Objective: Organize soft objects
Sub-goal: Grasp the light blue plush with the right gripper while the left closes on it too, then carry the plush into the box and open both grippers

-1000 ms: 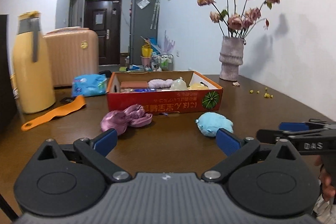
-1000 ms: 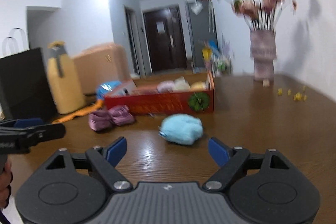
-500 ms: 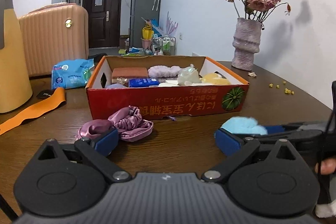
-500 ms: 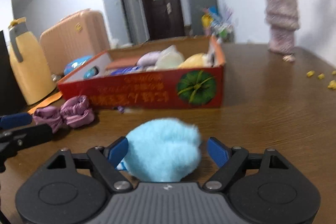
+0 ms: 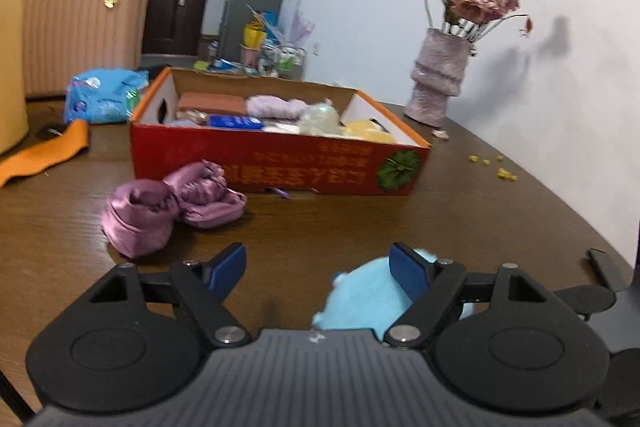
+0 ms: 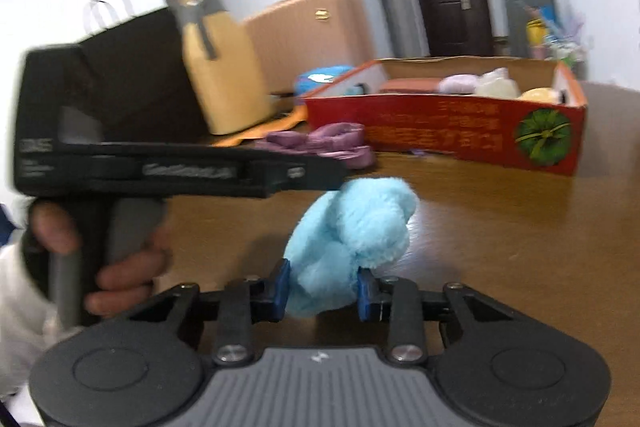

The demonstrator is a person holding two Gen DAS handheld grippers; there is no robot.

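blue plush toy (image 5: 362, 301) half hidden behind left gripper (image 5: 318, 269), box (image 5: 276, 163) lettering unreadable

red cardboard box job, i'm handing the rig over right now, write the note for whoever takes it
Right tongs: shut on the fluffy light-blue plush toy, near the wooden table.
Left tongs: open, holding nothing.
Crumpled pink satin cloth lies on the table in front of the red cardboard box.
Done: the box already holds several soft items.
Left: put the plush toy in the box, then the satin cloth.
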